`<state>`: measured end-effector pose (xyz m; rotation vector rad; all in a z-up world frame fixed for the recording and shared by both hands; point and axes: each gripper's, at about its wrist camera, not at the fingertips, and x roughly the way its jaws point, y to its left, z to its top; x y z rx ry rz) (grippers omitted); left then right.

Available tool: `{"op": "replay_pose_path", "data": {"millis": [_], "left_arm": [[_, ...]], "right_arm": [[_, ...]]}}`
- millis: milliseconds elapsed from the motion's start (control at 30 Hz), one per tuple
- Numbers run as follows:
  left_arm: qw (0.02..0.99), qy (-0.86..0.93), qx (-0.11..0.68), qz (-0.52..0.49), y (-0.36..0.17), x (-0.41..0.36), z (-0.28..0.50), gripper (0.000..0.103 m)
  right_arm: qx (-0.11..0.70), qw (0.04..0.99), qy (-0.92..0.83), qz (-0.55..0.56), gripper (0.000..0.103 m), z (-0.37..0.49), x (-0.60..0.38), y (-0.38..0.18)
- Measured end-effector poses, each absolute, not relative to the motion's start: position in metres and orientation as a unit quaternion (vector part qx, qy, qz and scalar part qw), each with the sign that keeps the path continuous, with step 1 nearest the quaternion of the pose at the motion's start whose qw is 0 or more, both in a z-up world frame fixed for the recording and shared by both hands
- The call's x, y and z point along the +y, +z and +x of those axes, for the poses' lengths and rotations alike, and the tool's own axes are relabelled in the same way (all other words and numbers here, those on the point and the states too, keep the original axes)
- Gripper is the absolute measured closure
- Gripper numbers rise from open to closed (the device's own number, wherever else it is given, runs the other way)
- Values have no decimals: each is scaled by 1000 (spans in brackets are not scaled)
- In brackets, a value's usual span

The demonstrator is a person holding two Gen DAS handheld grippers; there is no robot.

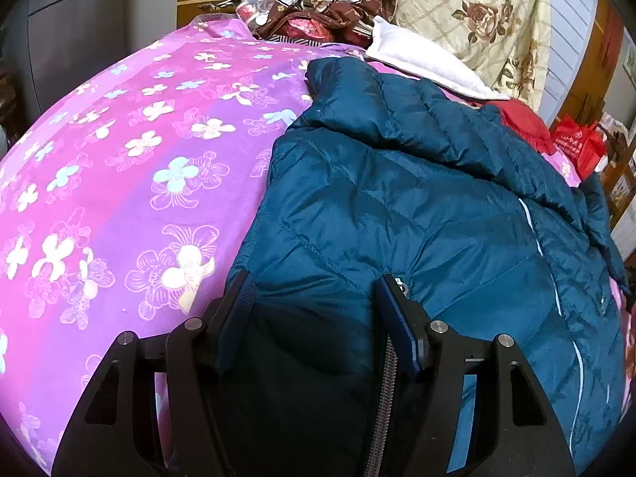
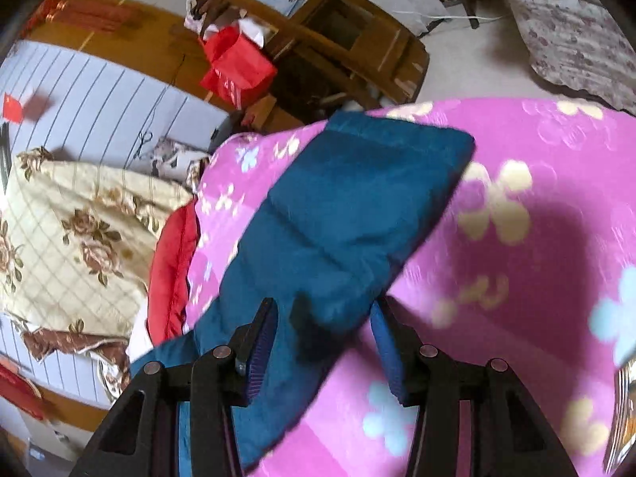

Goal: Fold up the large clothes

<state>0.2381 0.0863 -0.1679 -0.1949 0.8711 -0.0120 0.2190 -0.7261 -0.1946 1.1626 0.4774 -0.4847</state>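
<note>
Pink flowered bedsheet (image 1: 119, 151) spread over a bed, with a teal puffer jacket (image 1: 397, 198) lying on its right half in the left wrist view. Piled at the head of the bed: a cream rose-patterned quilt (image 1: 477, 12), a white pillow (image 1: 417, 59), a crumpled brown floral cloth (image 1: 330, 12). Red cushion (image 1: 524, 123) just beyond the jacket, touching its far edge. Red bag (image 1: 580, 147) past the bed's corner.

Left hand-held gripper (image 1: 314, 298) low over the jacket's near hem, angled down, jaws apart with a dark fold of the jacket and its zipper (image 1: 387, 397) between them; whether the pads press on the fabric cannot be told.

From the right wrist: wooden chair (image 2: 338, 39) tipped on a pale floor, red bag (image 2: 238, 67) beside it, white slatted headboard (image 2: 99, 95) at left. Jacket sleeve (image 2: 338, 206) stretched across the sheet toward the bed's edge, its squared cuff end lying flat. Right hand-held gripper (image 2: 322, 326) straddling the sleeve near its lower part, jaws parted, fabric bunched between the blue pads (image 2: 262, 342); picture blurred, so a firm grip cannot be confirmed. Dark shadow on the sheet right of the sleeve.
</note>
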Motion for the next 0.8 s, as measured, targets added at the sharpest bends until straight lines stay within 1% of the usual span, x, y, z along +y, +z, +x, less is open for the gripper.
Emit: {"op": "replay_pose_path", "data": {"millis": [33,100,133,167,233,433,533,633,800], "left_arm": [[902,-5,422,-92,-168,86,238,40],[902,-4,422,-90,-168,85,238,40],[902,-3,422,-89,-168,85,239,39],[902,-4,422,-89,-168,85,238,39],[902,-4,422,-89,-168,85,238,39],[902,-6,421,-94,-169,85,239,39],[902,-8,421,-95,-169,86,239,39],[902,-8,420,-96,-169,86,238,39],[902,-15,417,-108,-169,90,237,39]], "right_arm": [[231,780,-230,535,78,223,-729,-195],[238,779,-229,532,90,225,-735,-193],[235,784,-231,526,93,223,-736,-185],[233,790,-232,517,94,222,-737,-178],[233,814,-238,477,97,222,-733,-146],[213,874,-230,371,98,227,-694,-41],[202,906,-209,307,98,239,-642,17],[191,928,-178,267,98,258,-582,61],[192,956,-84,205,98,292,-459,102]]}}
